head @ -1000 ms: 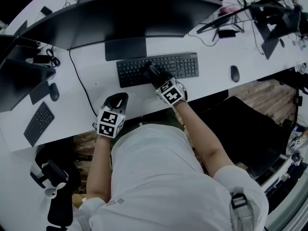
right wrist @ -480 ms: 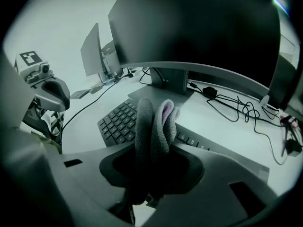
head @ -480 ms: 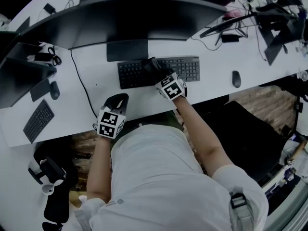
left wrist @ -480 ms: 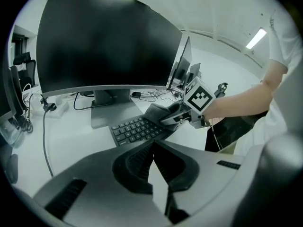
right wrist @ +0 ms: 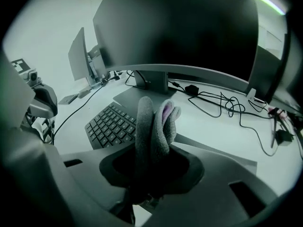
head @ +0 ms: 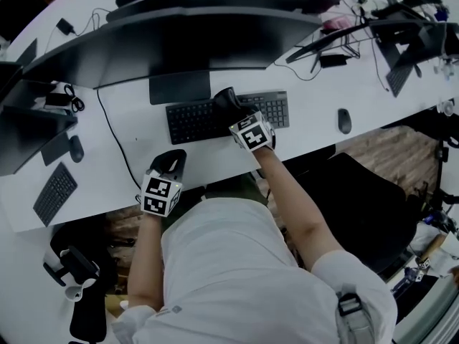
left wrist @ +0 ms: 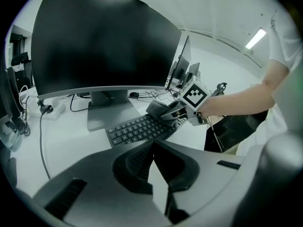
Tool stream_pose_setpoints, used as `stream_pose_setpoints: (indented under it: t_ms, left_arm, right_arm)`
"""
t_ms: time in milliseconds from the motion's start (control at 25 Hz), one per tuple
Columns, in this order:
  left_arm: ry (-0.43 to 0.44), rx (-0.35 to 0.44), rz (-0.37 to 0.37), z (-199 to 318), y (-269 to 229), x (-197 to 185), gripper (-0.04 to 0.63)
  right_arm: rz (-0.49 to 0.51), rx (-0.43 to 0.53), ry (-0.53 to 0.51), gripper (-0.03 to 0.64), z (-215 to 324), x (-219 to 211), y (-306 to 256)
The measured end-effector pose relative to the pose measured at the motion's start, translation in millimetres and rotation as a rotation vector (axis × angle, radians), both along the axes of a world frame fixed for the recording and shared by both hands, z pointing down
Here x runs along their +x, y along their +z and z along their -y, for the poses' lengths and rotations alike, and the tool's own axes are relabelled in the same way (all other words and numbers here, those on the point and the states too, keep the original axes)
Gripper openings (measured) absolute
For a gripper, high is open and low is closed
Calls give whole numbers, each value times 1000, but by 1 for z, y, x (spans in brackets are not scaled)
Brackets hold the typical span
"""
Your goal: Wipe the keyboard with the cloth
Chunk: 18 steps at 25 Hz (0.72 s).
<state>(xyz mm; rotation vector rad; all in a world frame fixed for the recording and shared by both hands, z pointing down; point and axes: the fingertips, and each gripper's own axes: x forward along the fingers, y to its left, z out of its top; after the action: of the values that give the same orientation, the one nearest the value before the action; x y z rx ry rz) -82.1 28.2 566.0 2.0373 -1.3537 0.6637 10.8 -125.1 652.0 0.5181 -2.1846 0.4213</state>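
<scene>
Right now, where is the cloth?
In the head view, the cloth is clamped in the right gripper, at the middle of the keyboard, just in front of the monitor stand.

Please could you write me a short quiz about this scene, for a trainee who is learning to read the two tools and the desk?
1. True or false: the left tool holds the cloth.
2. The right tool is: A) over the keyboard; B) on the mouse; C) under the desk.
3. Fill in: the left tool's jaws are ____, with nothing between them.
Key: 1 false; 2 A; 3 together.
</scene>
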Motion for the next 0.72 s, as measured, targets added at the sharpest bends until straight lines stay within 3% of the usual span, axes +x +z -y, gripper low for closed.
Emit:
stream_pose_setpoints:
  t_ms: [720]
  left_arm:
    - [182, 7, -7, -3, -13, 7, -2]
  right_arm:
    - [-30, -2, 199, 132, -56, 39, 9]
